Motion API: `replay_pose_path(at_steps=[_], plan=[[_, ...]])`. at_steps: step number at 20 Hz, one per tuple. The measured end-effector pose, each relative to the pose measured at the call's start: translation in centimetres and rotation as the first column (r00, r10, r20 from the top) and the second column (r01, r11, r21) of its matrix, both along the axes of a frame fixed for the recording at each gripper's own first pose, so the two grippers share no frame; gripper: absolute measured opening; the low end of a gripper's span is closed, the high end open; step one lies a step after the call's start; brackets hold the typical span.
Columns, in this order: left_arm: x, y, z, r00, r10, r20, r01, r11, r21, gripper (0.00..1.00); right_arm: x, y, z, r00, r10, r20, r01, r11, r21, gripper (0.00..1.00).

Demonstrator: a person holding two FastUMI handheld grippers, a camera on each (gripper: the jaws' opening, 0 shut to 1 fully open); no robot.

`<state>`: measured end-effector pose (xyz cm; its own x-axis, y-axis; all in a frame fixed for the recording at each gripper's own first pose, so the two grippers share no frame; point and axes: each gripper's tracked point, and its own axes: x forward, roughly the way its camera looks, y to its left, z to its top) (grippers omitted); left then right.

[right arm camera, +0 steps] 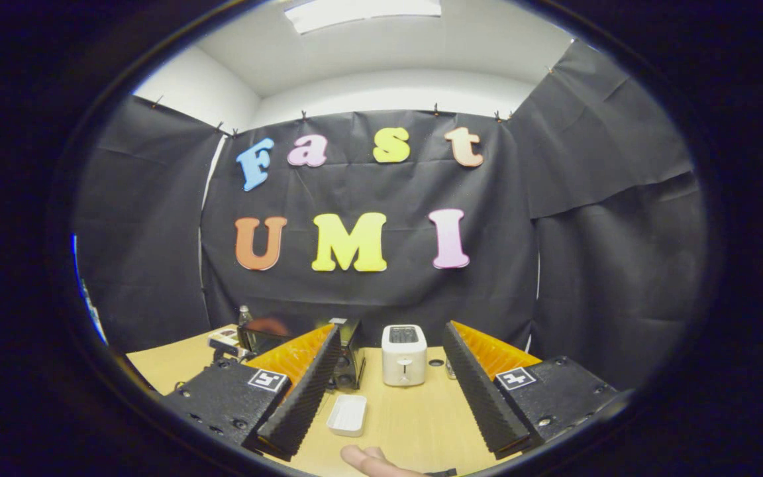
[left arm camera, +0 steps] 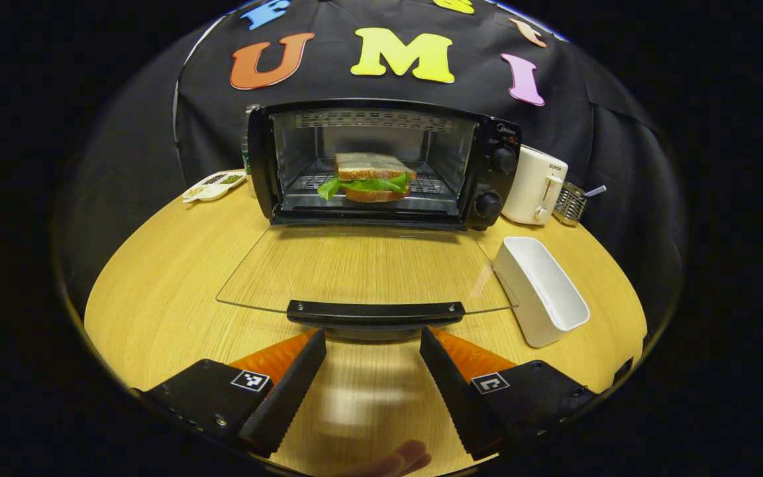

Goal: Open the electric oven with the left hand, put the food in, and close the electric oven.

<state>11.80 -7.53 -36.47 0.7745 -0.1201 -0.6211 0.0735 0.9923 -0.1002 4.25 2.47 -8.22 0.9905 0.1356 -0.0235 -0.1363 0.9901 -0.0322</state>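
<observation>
Sandwich in oven; door down; both grippers' fingers apart, empty; left gripper could slip off handle closing.

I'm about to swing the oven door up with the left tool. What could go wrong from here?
The left tool is open, just short of the door handle; a shallow pinch could slip and let the glass door drop. The white tray sits close by the door's right edge and could get nudged.
</observation>
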Motion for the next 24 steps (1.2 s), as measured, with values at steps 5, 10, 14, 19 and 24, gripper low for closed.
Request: replay_pose_path(at_steps=[5,10,14,19,24], plan=[[0.5,0.0,-0.6,1.0,-0.003,-0.009,0.004,0.999,0.052,0.94,-0.8,0.4,0.8,1.0,-0.003,0.025,0.003,1.0,-0.013,0.99],[0.4,0.0,-0.8,1.0,0.002,0.001,-0.002,0.999,0.046,0.94,-1.2,1.1,0.3,1.0,0.012,0.02,-0.012,1.0,-0.011,0.99],[0.6,0.0,-0.7,1.0,0.001,0.001,-0.001,0.999,0.045,0.94,-1.3,1.1,0.1,1.0,0.0,0.012,0.0,1.0,-0.003,0.99],[0.5,0.1,0.1,1.0,-0.004,0.025,0.003,0.999,0.048,0.94,-1.5,0.6,0.1,1.0,-0.016,0.015,0.016,1.0,-0.006,0.99],[0.6,0.0,0.3,1.0,-0.008,0.024,0.007,0.998,0.056,0.94,-1.2,-0.5,-0.5,0.999,-0.05,0.006,0.05,0.999,-0.009,0.99]])
